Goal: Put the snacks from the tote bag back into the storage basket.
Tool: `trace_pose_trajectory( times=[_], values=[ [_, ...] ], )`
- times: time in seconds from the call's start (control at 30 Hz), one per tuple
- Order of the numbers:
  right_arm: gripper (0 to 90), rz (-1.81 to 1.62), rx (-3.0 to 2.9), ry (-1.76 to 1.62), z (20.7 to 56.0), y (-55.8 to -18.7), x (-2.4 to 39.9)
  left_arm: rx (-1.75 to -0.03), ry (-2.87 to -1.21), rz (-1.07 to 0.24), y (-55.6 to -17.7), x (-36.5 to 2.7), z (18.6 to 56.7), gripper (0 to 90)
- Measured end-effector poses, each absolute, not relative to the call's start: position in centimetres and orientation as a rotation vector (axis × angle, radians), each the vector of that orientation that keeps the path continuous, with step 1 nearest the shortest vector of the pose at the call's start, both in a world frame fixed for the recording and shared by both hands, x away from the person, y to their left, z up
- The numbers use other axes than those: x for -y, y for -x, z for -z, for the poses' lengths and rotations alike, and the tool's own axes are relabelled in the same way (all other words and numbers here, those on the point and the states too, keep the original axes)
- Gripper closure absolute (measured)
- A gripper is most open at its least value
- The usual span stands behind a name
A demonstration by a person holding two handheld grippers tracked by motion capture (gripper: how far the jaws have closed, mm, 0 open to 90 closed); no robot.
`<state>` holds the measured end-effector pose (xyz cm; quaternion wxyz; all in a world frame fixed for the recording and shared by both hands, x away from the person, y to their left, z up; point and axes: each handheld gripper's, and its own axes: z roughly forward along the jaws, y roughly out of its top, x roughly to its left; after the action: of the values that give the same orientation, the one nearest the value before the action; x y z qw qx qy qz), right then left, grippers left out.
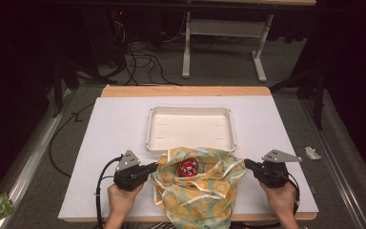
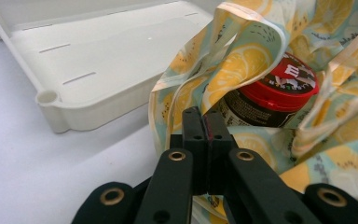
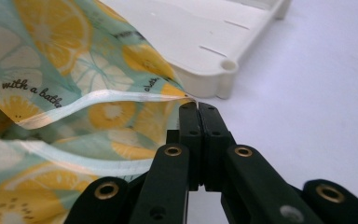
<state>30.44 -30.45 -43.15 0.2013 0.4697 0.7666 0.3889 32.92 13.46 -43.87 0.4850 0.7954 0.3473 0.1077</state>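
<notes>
A cloth bag (image 1: 205,186) printed with lemon slices lies at the table's front middle, its mouth spread wide. Inside it a dark jar with a red lid (image 1: 188,167) lies tilted; in the left gripper view the jar (image 2: 279,88) sits just past the jaws. My left gripper (image 1: 155,167) is at the bag's left rim, jaws shut (image 2: 205,119), with cloth (image 2: 242,56) running under and around them. On the other side, my right gripper (image 1: 246,163) is shut (image 3: 198,108), and the bag's white hem (image 3: 98,99) ends right at its jaw tips.
A shallow white tray (image 1: 190,110) stands just behind the bag, close to both grippers (image 2: 46,98) (image 3: 227,65). White table cover (image 1: 114,143) stretches left and right of it. Cables (image 1: 143,62) and a table frame (image 1: 187,47) are on the floor beyond.
</notes>
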Motion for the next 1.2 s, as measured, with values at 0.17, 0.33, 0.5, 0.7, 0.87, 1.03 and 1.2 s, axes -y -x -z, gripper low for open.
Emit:
trace_pose_trajectory(
  times=[0.17, 0.33, 0.5, 0.7, 0.87, 1.03, 1.2],
  values=[
    [90.0, -1.023, -2.138, -1.354, 44.4, -31.1, 31.2, -0.842, -1.94, -0.263, -32.9, -13.3, 43.9, 90.0],
    [90.0, -0.981, -2.128, -1.396, 45.4, -31.6, 31.8, -0.842, -1.939, -0.26, -32.9, -13.4, 43.9, 90.0],
    [84.7, -0.974, -2.145, -1.411, 45.8, -31.8, 31.7, -0.835, -1.946, -0.25, -32.9, -12.9, 44.0, 90.0],
    [70.5, -1.053, -2.111, -1.354, 44.2, -30.5, 30.8, -0.823, -1.951, -0.247, -32.8, -12.6, 43.9, 90.0],
    [64.8, -1.103, -2.114, -1.268, 42.7, -29.1, 29.4, -0.813, -1.955, -0.241, -32.8, -12.3, 43.8, 90.0],
    [59.8, -1.122, -2.128, -1.229, 41.9, -28.4, 28.0, -0.8, -1.957, -0.239, -32.8, -12.0, 43.7, 90.0],
    [53.4, -1.145, -2.14, -1.244, 41.9, -28.9, 26.9, -0.791, -1.96, -0.239, -32.7, -11.8, 43.7, 90.0]
  ],
)
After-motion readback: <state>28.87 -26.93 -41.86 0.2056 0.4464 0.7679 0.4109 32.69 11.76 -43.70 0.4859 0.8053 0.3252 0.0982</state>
